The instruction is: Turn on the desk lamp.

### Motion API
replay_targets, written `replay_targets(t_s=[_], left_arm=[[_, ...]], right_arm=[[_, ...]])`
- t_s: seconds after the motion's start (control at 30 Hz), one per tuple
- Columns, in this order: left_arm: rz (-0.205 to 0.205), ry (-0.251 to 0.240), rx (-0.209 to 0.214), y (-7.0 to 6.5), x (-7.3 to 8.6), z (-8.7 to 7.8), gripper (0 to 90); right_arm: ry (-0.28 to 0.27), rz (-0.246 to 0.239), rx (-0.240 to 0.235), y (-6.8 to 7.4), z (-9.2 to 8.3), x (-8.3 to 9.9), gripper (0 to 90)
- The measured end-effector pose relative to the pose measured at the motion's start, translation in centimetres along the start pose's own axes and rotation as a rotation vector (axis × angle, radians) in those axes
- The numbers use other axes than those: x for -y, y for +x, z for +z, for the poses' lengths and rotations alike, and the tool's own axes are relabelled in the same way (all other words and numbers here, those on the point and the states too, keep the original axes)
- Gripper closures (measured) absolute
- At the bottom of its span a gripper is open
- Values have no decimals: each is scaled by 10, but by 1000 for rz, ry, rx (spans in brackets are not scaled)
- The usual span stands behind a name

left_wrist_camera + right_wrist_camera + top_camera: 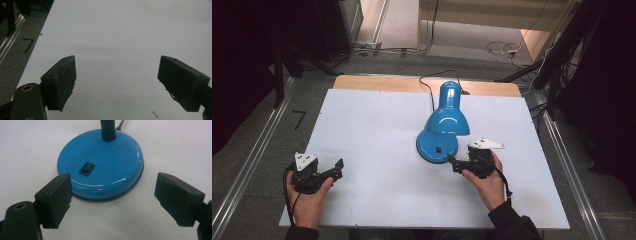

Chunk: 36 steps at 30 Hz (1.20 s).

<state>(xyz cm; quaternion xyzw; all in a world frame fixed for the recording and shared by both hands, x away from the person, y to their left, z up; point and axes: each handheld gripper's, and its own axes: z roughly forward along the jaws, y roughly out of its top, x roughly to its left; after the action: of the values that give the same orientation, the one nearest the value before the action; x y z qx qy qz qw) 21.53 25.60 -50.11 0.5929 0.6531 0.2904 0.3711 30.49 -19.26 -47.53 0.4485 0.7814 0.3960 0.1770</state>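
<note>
Right tongs [112, 202] jaws spread wide apart, nothing between them, aimed at the near side of the blue desk lamp base [101, 167]; in the high view the right tongs [455, 164] sit just beside the base [436, 146], not touching. Black rocker switch [87, 168] on top of the base, toward the near side, faces the tongs straight on. Left tongs [117, 82] also apart and empty, pointed over bare white counter [120, 32]; in the high view the left tongs [337, 169] rest low near the counter's front-left corner, well apart from the lamp. Lamp stands right of centre on the counter [372, 125], its blue shade [447, 120] bent down over the base, black flexible neck [108, 130] rising from the back of the base, black cord [429, 87] running off over the back edge. Judged step: approach to the base, likely to press the switch or to grip the base rim. Next move calls for a short push forward and slightly up over the rim, then either bringing one jaw tip down on the switch or narrowing the jaws, since the base looks wider than the gap. Room: plenty of open counter left and front of the lamp; the right edge is near the right hand [484, 182], the shade overhangs the base from behind, so come in low from the front.
</note>
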Motion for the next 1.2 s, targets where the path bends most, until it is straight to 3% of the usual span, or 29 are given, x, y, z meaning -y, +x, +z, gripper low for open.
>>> replay_targets(t_s=[0.27,0.5,0.63,0.7,0.83,1.2], left_arm=[[-10,-2,7,2,0,-1,161],[-17,-4,18,1,-1,1,161],[-14,27,14,1,2,6,161],[-28,4,23,2,0,3,161],[-22,-1,16,3,0,1,161],[7,-9,14,-2,-2,0,161]], right_arm=[[0,-14,-28,12,8,-4,146],[-8,-17,-37,14,13,-9,160],[-6,-20,-45,14,17,-12,166],[-3,-24,-43,16,18,-12,166],[-4,-38,-36,17,18,-12,168],[-30,-21,-39,17,14,-17,186]])
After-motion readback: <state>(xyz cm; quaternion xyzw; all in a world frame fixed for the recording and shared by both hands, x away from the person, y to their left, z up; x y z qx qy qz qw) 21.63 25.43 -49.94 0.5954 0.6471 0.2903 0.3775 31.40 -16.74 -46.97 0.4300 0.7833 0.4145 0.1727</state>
